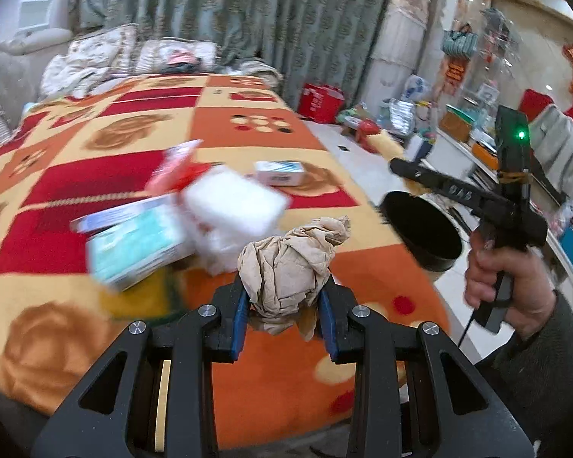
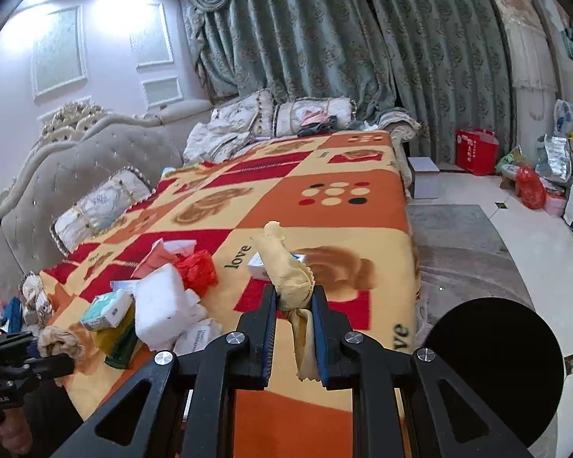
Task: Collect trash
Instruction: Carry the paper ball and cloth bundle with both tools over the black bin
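Crumpled beige paper wad (image 1: 290, 263) pinched between left gripper (image 1: 284, 305) fingers, nearly closed, lifted clear of bed blanket (image 1: 95, 175). Right gripper (image 2: 294, 328) fingers fully closed on yellow cloth scrap (image 2: 286, 267), also off the bed. Black bin (image 2: 494, 366) just beside bed edge, likely drop point. Remaining litter, white foam block (image 2: 158, 305), tissue pack (image 2: 107, 311), red plastic bag (image 2: 196, 269), lies clustered on blanket.
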`<state>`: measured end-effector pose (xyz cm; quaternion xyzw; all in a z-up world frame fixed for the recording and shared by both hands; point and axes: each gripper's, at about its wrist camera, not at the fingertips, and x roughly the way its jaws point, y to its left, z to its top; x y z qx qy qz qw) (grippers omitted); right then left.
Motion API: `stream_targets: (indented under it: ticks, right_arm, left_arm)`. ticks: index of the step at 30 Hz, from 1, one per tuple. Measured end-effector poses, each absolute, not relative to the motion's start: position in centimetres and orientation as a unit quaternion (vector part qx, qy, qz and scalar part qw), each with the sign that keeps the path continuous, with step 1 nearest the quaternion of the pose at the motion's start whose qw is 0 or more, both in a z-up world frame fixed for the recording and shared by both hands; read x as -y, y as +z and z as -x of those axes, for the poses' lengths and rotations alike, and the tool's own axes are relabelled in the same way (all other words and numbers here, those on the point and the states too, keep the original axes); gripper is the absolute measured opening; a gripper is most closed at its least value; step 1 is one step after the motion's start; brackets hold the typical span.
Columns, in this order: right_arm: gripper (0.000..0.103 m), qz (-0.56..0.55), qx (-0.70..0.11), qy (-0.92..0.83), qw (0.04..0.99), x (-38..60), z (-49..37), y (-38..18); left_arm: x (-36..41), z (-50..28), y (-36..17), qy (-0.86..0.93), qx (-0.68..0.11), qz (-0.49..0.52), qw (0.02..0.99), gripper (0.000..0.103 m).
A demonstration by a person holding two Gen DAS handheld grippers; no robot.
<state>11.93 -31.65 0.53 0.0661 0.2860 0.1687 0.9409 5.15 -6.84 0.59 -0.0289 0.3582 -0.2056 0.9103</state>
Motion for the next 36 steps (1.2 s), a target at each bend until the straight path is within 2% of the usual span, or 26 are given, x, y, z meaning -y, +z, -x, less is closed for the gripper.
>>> stream_targets:
  ticks: [13, 25, 36]
  right_arm:
    - [0.016, -0.102, -0.313, 0.058, 0.943, 41.0, -12.2, -1.0]
    - [0.016, -0.102, -0.348, -0.022, 0.932, 45.0, -13.7, -2.6]
    - [0.016, -0.155, -0.367, -0.047, 0.916, 49.0, -14.6, -4.0]
  left_arm:
    - [20.9, -10.2, -0.2, -0.286, -0.377, -0.024, 0.881, 0.029]
    - [26.8, -12.8, -1.6, -0.307, -0.399, -0.026, 0.864, 0.029]
    - [32.7, -16.7, -3.4, -0.322, -0.408, -0.069, 0.852, 0.03]
